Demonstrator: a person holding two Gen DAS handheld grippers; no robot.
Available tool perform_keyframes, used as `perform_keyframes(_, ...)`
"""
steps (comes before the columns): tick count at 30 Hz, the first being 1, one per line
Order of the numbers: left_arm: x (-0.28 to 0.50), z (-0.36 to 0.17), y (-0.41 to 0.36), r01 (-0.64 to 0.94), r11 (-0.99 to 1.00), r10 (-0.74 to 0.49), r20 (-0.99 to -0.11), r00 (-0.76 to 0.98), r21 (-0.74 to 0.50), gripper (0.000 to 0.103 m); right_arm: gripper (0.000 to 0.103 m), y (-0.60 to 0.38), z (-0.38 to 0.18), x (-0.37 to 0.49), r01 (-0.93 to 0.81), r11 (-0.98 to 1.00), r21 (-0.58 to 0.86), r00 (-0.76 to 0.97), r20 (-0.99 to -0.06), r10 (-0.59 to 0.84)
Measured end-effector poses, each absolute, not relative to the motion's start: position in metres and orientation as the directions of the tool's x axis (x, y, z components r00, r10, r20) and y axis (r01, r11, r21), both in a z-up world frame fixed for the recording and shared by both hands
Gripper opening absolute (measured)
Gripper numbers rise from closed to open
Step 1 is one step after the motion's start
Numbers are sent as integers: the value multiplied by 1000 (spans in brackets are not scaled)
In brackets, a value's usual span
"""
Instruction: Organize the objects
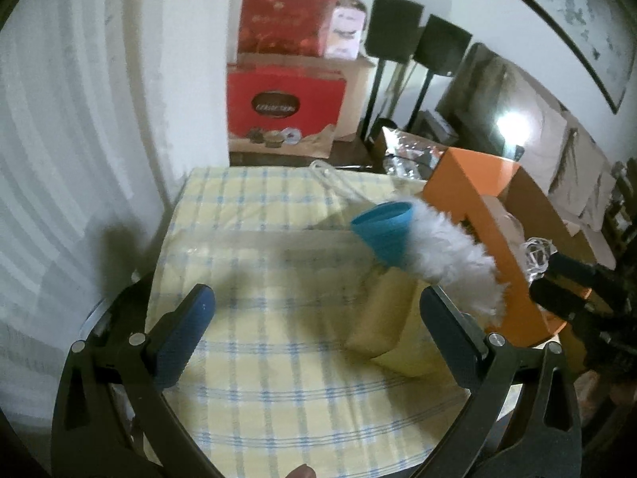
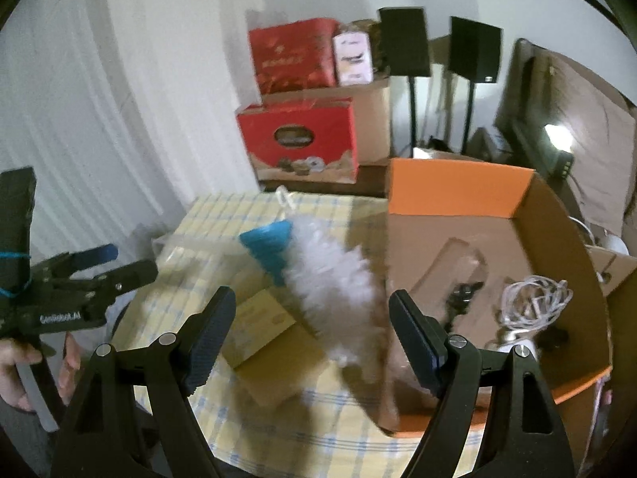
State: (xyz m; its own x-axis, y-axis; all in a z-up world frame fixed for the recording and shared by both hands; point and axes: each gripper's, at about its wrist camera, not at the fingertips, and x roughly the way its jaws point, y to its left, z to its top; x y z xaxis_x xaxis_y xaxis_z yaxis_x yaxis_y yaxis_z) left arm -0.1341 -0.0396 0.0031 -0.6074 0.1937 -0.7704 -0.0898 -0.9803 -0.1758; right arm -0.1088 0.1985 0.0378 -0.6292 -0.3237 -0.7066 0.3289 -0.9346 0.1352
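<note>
A white fluffy duster (image 1: 454, 247) (image 2: 338, 290) with a blue cone collar (image 1: 382, 235) (image 2: 268, 249) is blurred in the air above the checked tablecloth (image 1: 278, 350), beside the orange cardboard box (image 1: 493, 215) (image 2: 458, 191). No gripper holds it. My left gripper (image 1: 318, 338) is open and empty over the cloth; it also shows in the right wrist view (image 2: 115, 265). My right gripper (image 2: 314, 338) is open, just below the duster's tip; it also shows in the left wrist view (image 1: 557, 279).
A yellow-tan flat carton (image 1: 394, 318) (image 2: 270, 334) lies on the cloth under the duster. The orange box holds a white cable coil (image 2: 533, 298) and dark small parts. Red gift boxes (image 1: 282, 99), speakers (image 1: 394, 24) and a white wall stand behind.
</note>
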Motion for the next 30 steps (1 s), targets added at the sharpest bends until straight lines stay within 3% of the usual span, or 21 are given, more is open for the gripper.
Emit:
perform_keyframes(19, -161, -45, -95, 23, -979, 155, -816, -557, -201, 103, 81, 134, -28, -130, 585, -800, 134, -420, -794, -440)
perform_keyframes(30, -183, -48, -97, 18, -979, 159, -813, -560, -204, 103, 81, 120, -36, -130, 634, -771, 57, -401, -829, -391)
